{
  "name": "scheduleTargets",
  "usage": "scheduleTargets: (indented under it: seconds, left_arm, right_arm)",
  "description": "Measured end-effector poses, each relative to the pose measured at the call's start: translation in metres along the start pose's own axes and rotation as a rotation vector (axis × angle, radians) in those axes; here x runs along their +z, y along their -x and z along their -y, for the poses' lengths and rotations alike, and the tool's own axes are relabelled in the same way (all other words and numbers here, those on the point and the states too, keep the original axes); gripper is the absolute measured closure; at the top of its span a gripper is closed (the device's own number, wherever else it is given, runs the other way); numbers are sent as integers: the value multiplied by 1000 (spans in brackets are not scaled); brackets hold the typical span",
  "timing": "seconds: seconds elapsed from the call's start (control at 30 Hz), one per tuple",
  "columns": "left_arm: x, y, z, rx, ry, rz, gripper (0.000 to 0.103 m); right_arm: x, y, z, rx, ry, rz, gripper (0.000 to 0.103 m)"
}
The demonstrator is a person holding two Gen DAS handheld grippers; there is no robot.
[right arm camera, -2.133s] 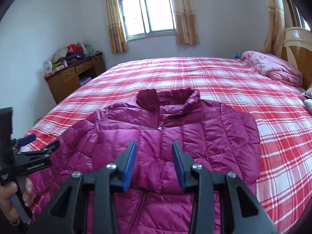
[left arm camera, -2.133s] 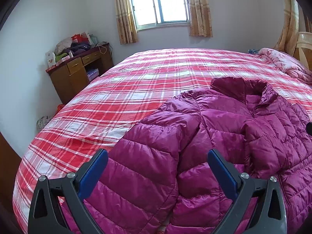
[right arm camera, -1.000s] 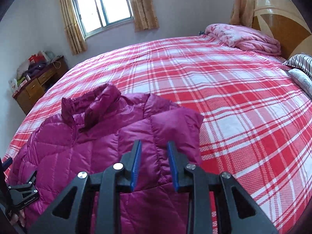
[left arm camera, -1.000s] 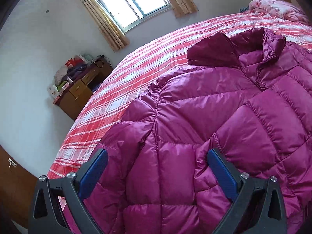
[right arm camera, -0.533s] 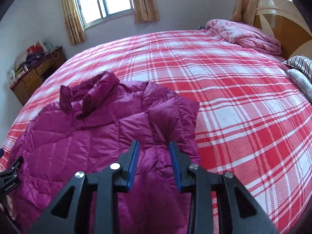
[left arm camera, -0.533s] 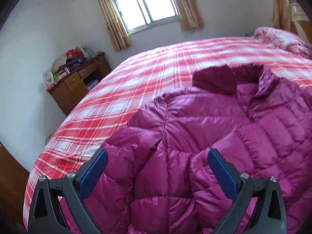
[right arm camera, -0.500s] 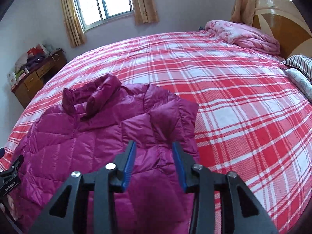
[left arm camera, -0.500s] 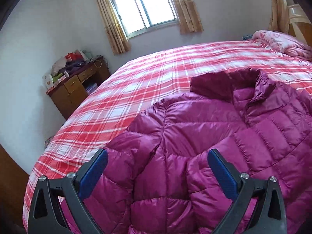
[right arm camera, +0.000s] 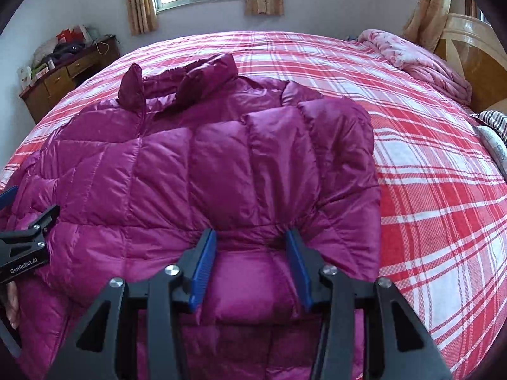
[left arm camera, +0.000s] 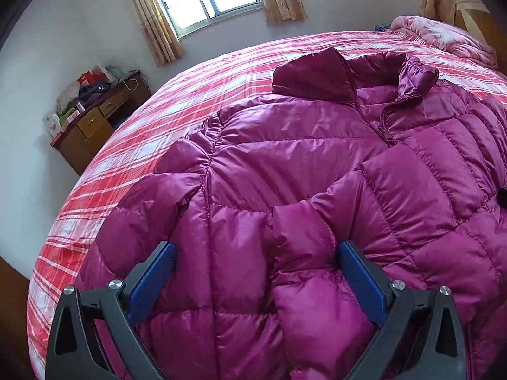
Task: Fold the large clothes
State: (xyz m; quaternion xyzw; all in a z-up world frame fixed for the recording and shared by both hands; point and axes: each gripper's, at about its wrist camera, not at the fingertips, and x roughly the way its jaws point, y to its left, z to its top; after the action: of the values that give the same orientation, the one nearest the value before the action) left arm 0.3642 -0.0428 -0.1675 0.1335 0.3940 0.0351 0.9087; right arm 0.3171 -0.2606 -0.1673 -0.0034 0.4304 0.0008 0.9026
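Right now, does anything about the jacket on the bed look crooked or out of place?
Mostly the collar: it stands crumpled and lopsided, one flap poking up apart from the rest. The jacket lies at an angle to the stripes of the checked bedspread. No tear or spill shows.

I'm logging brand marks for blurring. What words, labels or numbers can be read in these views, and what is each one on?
"GenRobot.AI": white print on the black body of the left gripper, seen at the left edge of the right wrist view.
Packages on the wooden desk: any print is too small and blurred to read.
Purple down jacket and plaid bedspread: no text visible.
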Motion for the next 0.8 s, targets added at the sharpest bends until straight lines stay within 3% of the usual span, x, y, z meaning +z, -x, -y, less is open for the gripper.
scheduleTargets:
  seconds: [0.47, 0.53, 0.57, 0.63, 0.8]
  left_arm:
    - [-2, -5, -2, -40, 28, -10, 1]
    - [-2, -5, -2, -44, 30, -11, 1]
    - [-2, -5, -3, -44, 30, -10, 1]
    - [-2, -5, -2, -47, 32, -11, 1]
    - [-2, -6, -5, -53, 38, -12, 1]
  right_arm:
    - [4, 3, -13, -87, 57, -17, 53]
    - [11, 20, -10, -48, -32, -8, 53]
    - [13, 30, -12, -13, -67, 20, 47]
    - [16, 41, -28, -7, -34, 53, 37]
    - [7, 24, -63, 23, 41, 26, 37]
